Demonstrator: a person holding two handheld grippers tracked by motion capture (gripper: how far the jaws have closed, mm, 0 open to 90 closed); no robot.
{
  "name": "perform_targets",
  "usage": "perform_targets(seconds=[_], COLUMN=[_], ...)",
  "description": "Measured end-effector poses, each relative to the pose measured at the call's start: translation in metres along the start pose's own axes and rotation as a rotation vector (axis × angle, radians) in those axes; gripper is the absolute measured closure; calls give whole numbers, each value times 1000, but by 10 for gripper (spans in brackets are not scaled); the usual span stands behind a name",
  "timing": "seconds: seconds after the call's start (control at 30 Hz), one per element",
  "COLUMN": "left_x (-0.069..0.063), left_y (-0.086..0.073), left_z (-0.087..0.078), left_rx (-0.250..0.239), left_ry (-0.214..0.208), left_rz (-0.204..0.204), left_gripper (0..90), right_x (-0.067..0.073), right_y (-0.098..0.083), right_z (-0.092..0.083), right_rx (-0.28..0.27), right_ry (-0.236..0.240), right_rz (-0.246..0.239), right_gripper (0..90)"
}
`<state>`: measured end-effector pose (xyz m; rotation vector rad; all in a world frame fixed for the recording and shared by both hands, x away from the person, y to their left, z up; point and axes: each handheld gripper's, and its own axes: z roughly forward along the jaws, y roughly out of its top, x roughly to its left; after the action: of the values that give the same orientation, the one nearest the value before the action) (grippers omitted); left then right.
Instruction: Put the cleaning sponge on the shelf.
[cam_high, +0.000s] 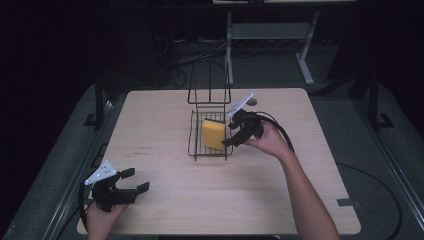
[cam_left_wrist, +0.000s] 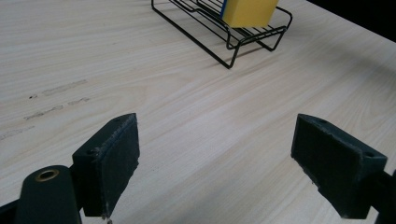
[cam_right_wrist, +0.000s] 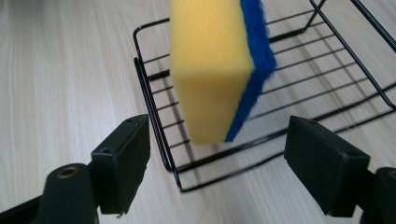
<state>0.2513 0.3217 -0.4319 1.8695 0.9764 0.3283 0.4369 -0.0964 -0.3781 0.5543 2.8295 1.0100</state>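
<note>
Right gripper view: the sponge (cam_right_wrist: 210, 70) is seen already standing on edge in the wire rack (cam_right_wrist: 154, 98), released at twelve o'clock of the wide-open, empty right gripper (cam_right_wrist: 217, 163), so only withdrawal is judged left, while the left gripper (cam_left_wrist: 215, 163) is held open and empty.

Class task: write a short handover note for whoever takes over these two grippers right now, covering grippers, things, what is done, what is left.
Left gripper: open, holding nothing, near the table's front left corner.
Right gripper: open beside the wire rack, jaws clear of the sponge.
Sponge: yellow with a blue side, standing on edge in the rack.
Done: sponge placed and released.
Left: probably just drawing the right gripper away.
</note>
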Motion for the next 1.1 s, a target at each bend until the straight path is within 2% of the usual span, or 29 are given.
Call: perform_targets(seconds=[0.13,0.2,0.33,0.43,0.67,0.93,1.1], left_x=[-1,0,-1,-1,-1,-1,-1], left_y=[0,0,0,0,0,0,0], left_z=[0,-1,0,0,0,-1,0], left_rx=[0,-1,0,0,0,-1,0], left_ry=[0,2,2,3,4,6,5], left_rz=[2,4,5,3,1,7,5], left_gripper=[146,146,147,146,147,146,146], right_x=[1,1,1,1,0,3,5], right_y=[-11,-15,-23,-28,-38,-42,-51], right_z=[-7,-10,-17,-24,-34,-38,-39], right_rx=[-14,6,-7,-10,-1,12,11], right_ry=[-9,-10,-24,-31,-46,-47,-50], right_rz=[23,44,31,52,70,70,78], right_gripper=[216,203,208,208,207,202,201])
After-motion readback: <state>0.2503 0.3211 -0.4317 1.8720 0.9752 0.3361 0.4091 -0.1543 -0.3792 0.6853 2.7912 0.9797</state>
